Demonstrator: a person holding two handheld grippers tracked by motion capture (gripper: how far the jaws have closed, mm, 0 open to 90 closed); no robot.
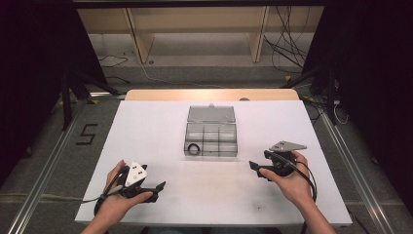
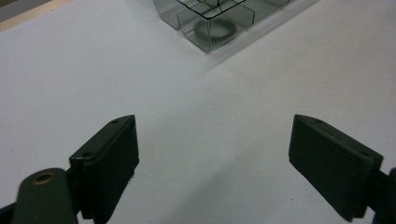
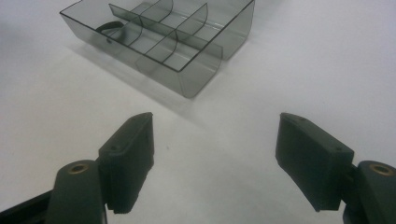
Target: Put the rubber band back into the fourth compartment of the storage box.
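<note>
Two grippers, one in each hand, near the front edge of the white table (image 1: 146,126). Left gripper (image 1: 158,187) at the near left, jaws wide apart, nothing between them. Right gripper (image 1: 255,167) at the near right, jaws wide too, holding nothing. Farther back, in the middle, one clear box (image 1: 211,139) with its lid (image 1: 211,113) open and lying flat behind. One dark ring (image 1: 194,149) in the box's near left corner. From the right gripper view, curved walls inside the box (image 3: 187,70). From the high view, wooden legs and cables beyond the table.
</note>
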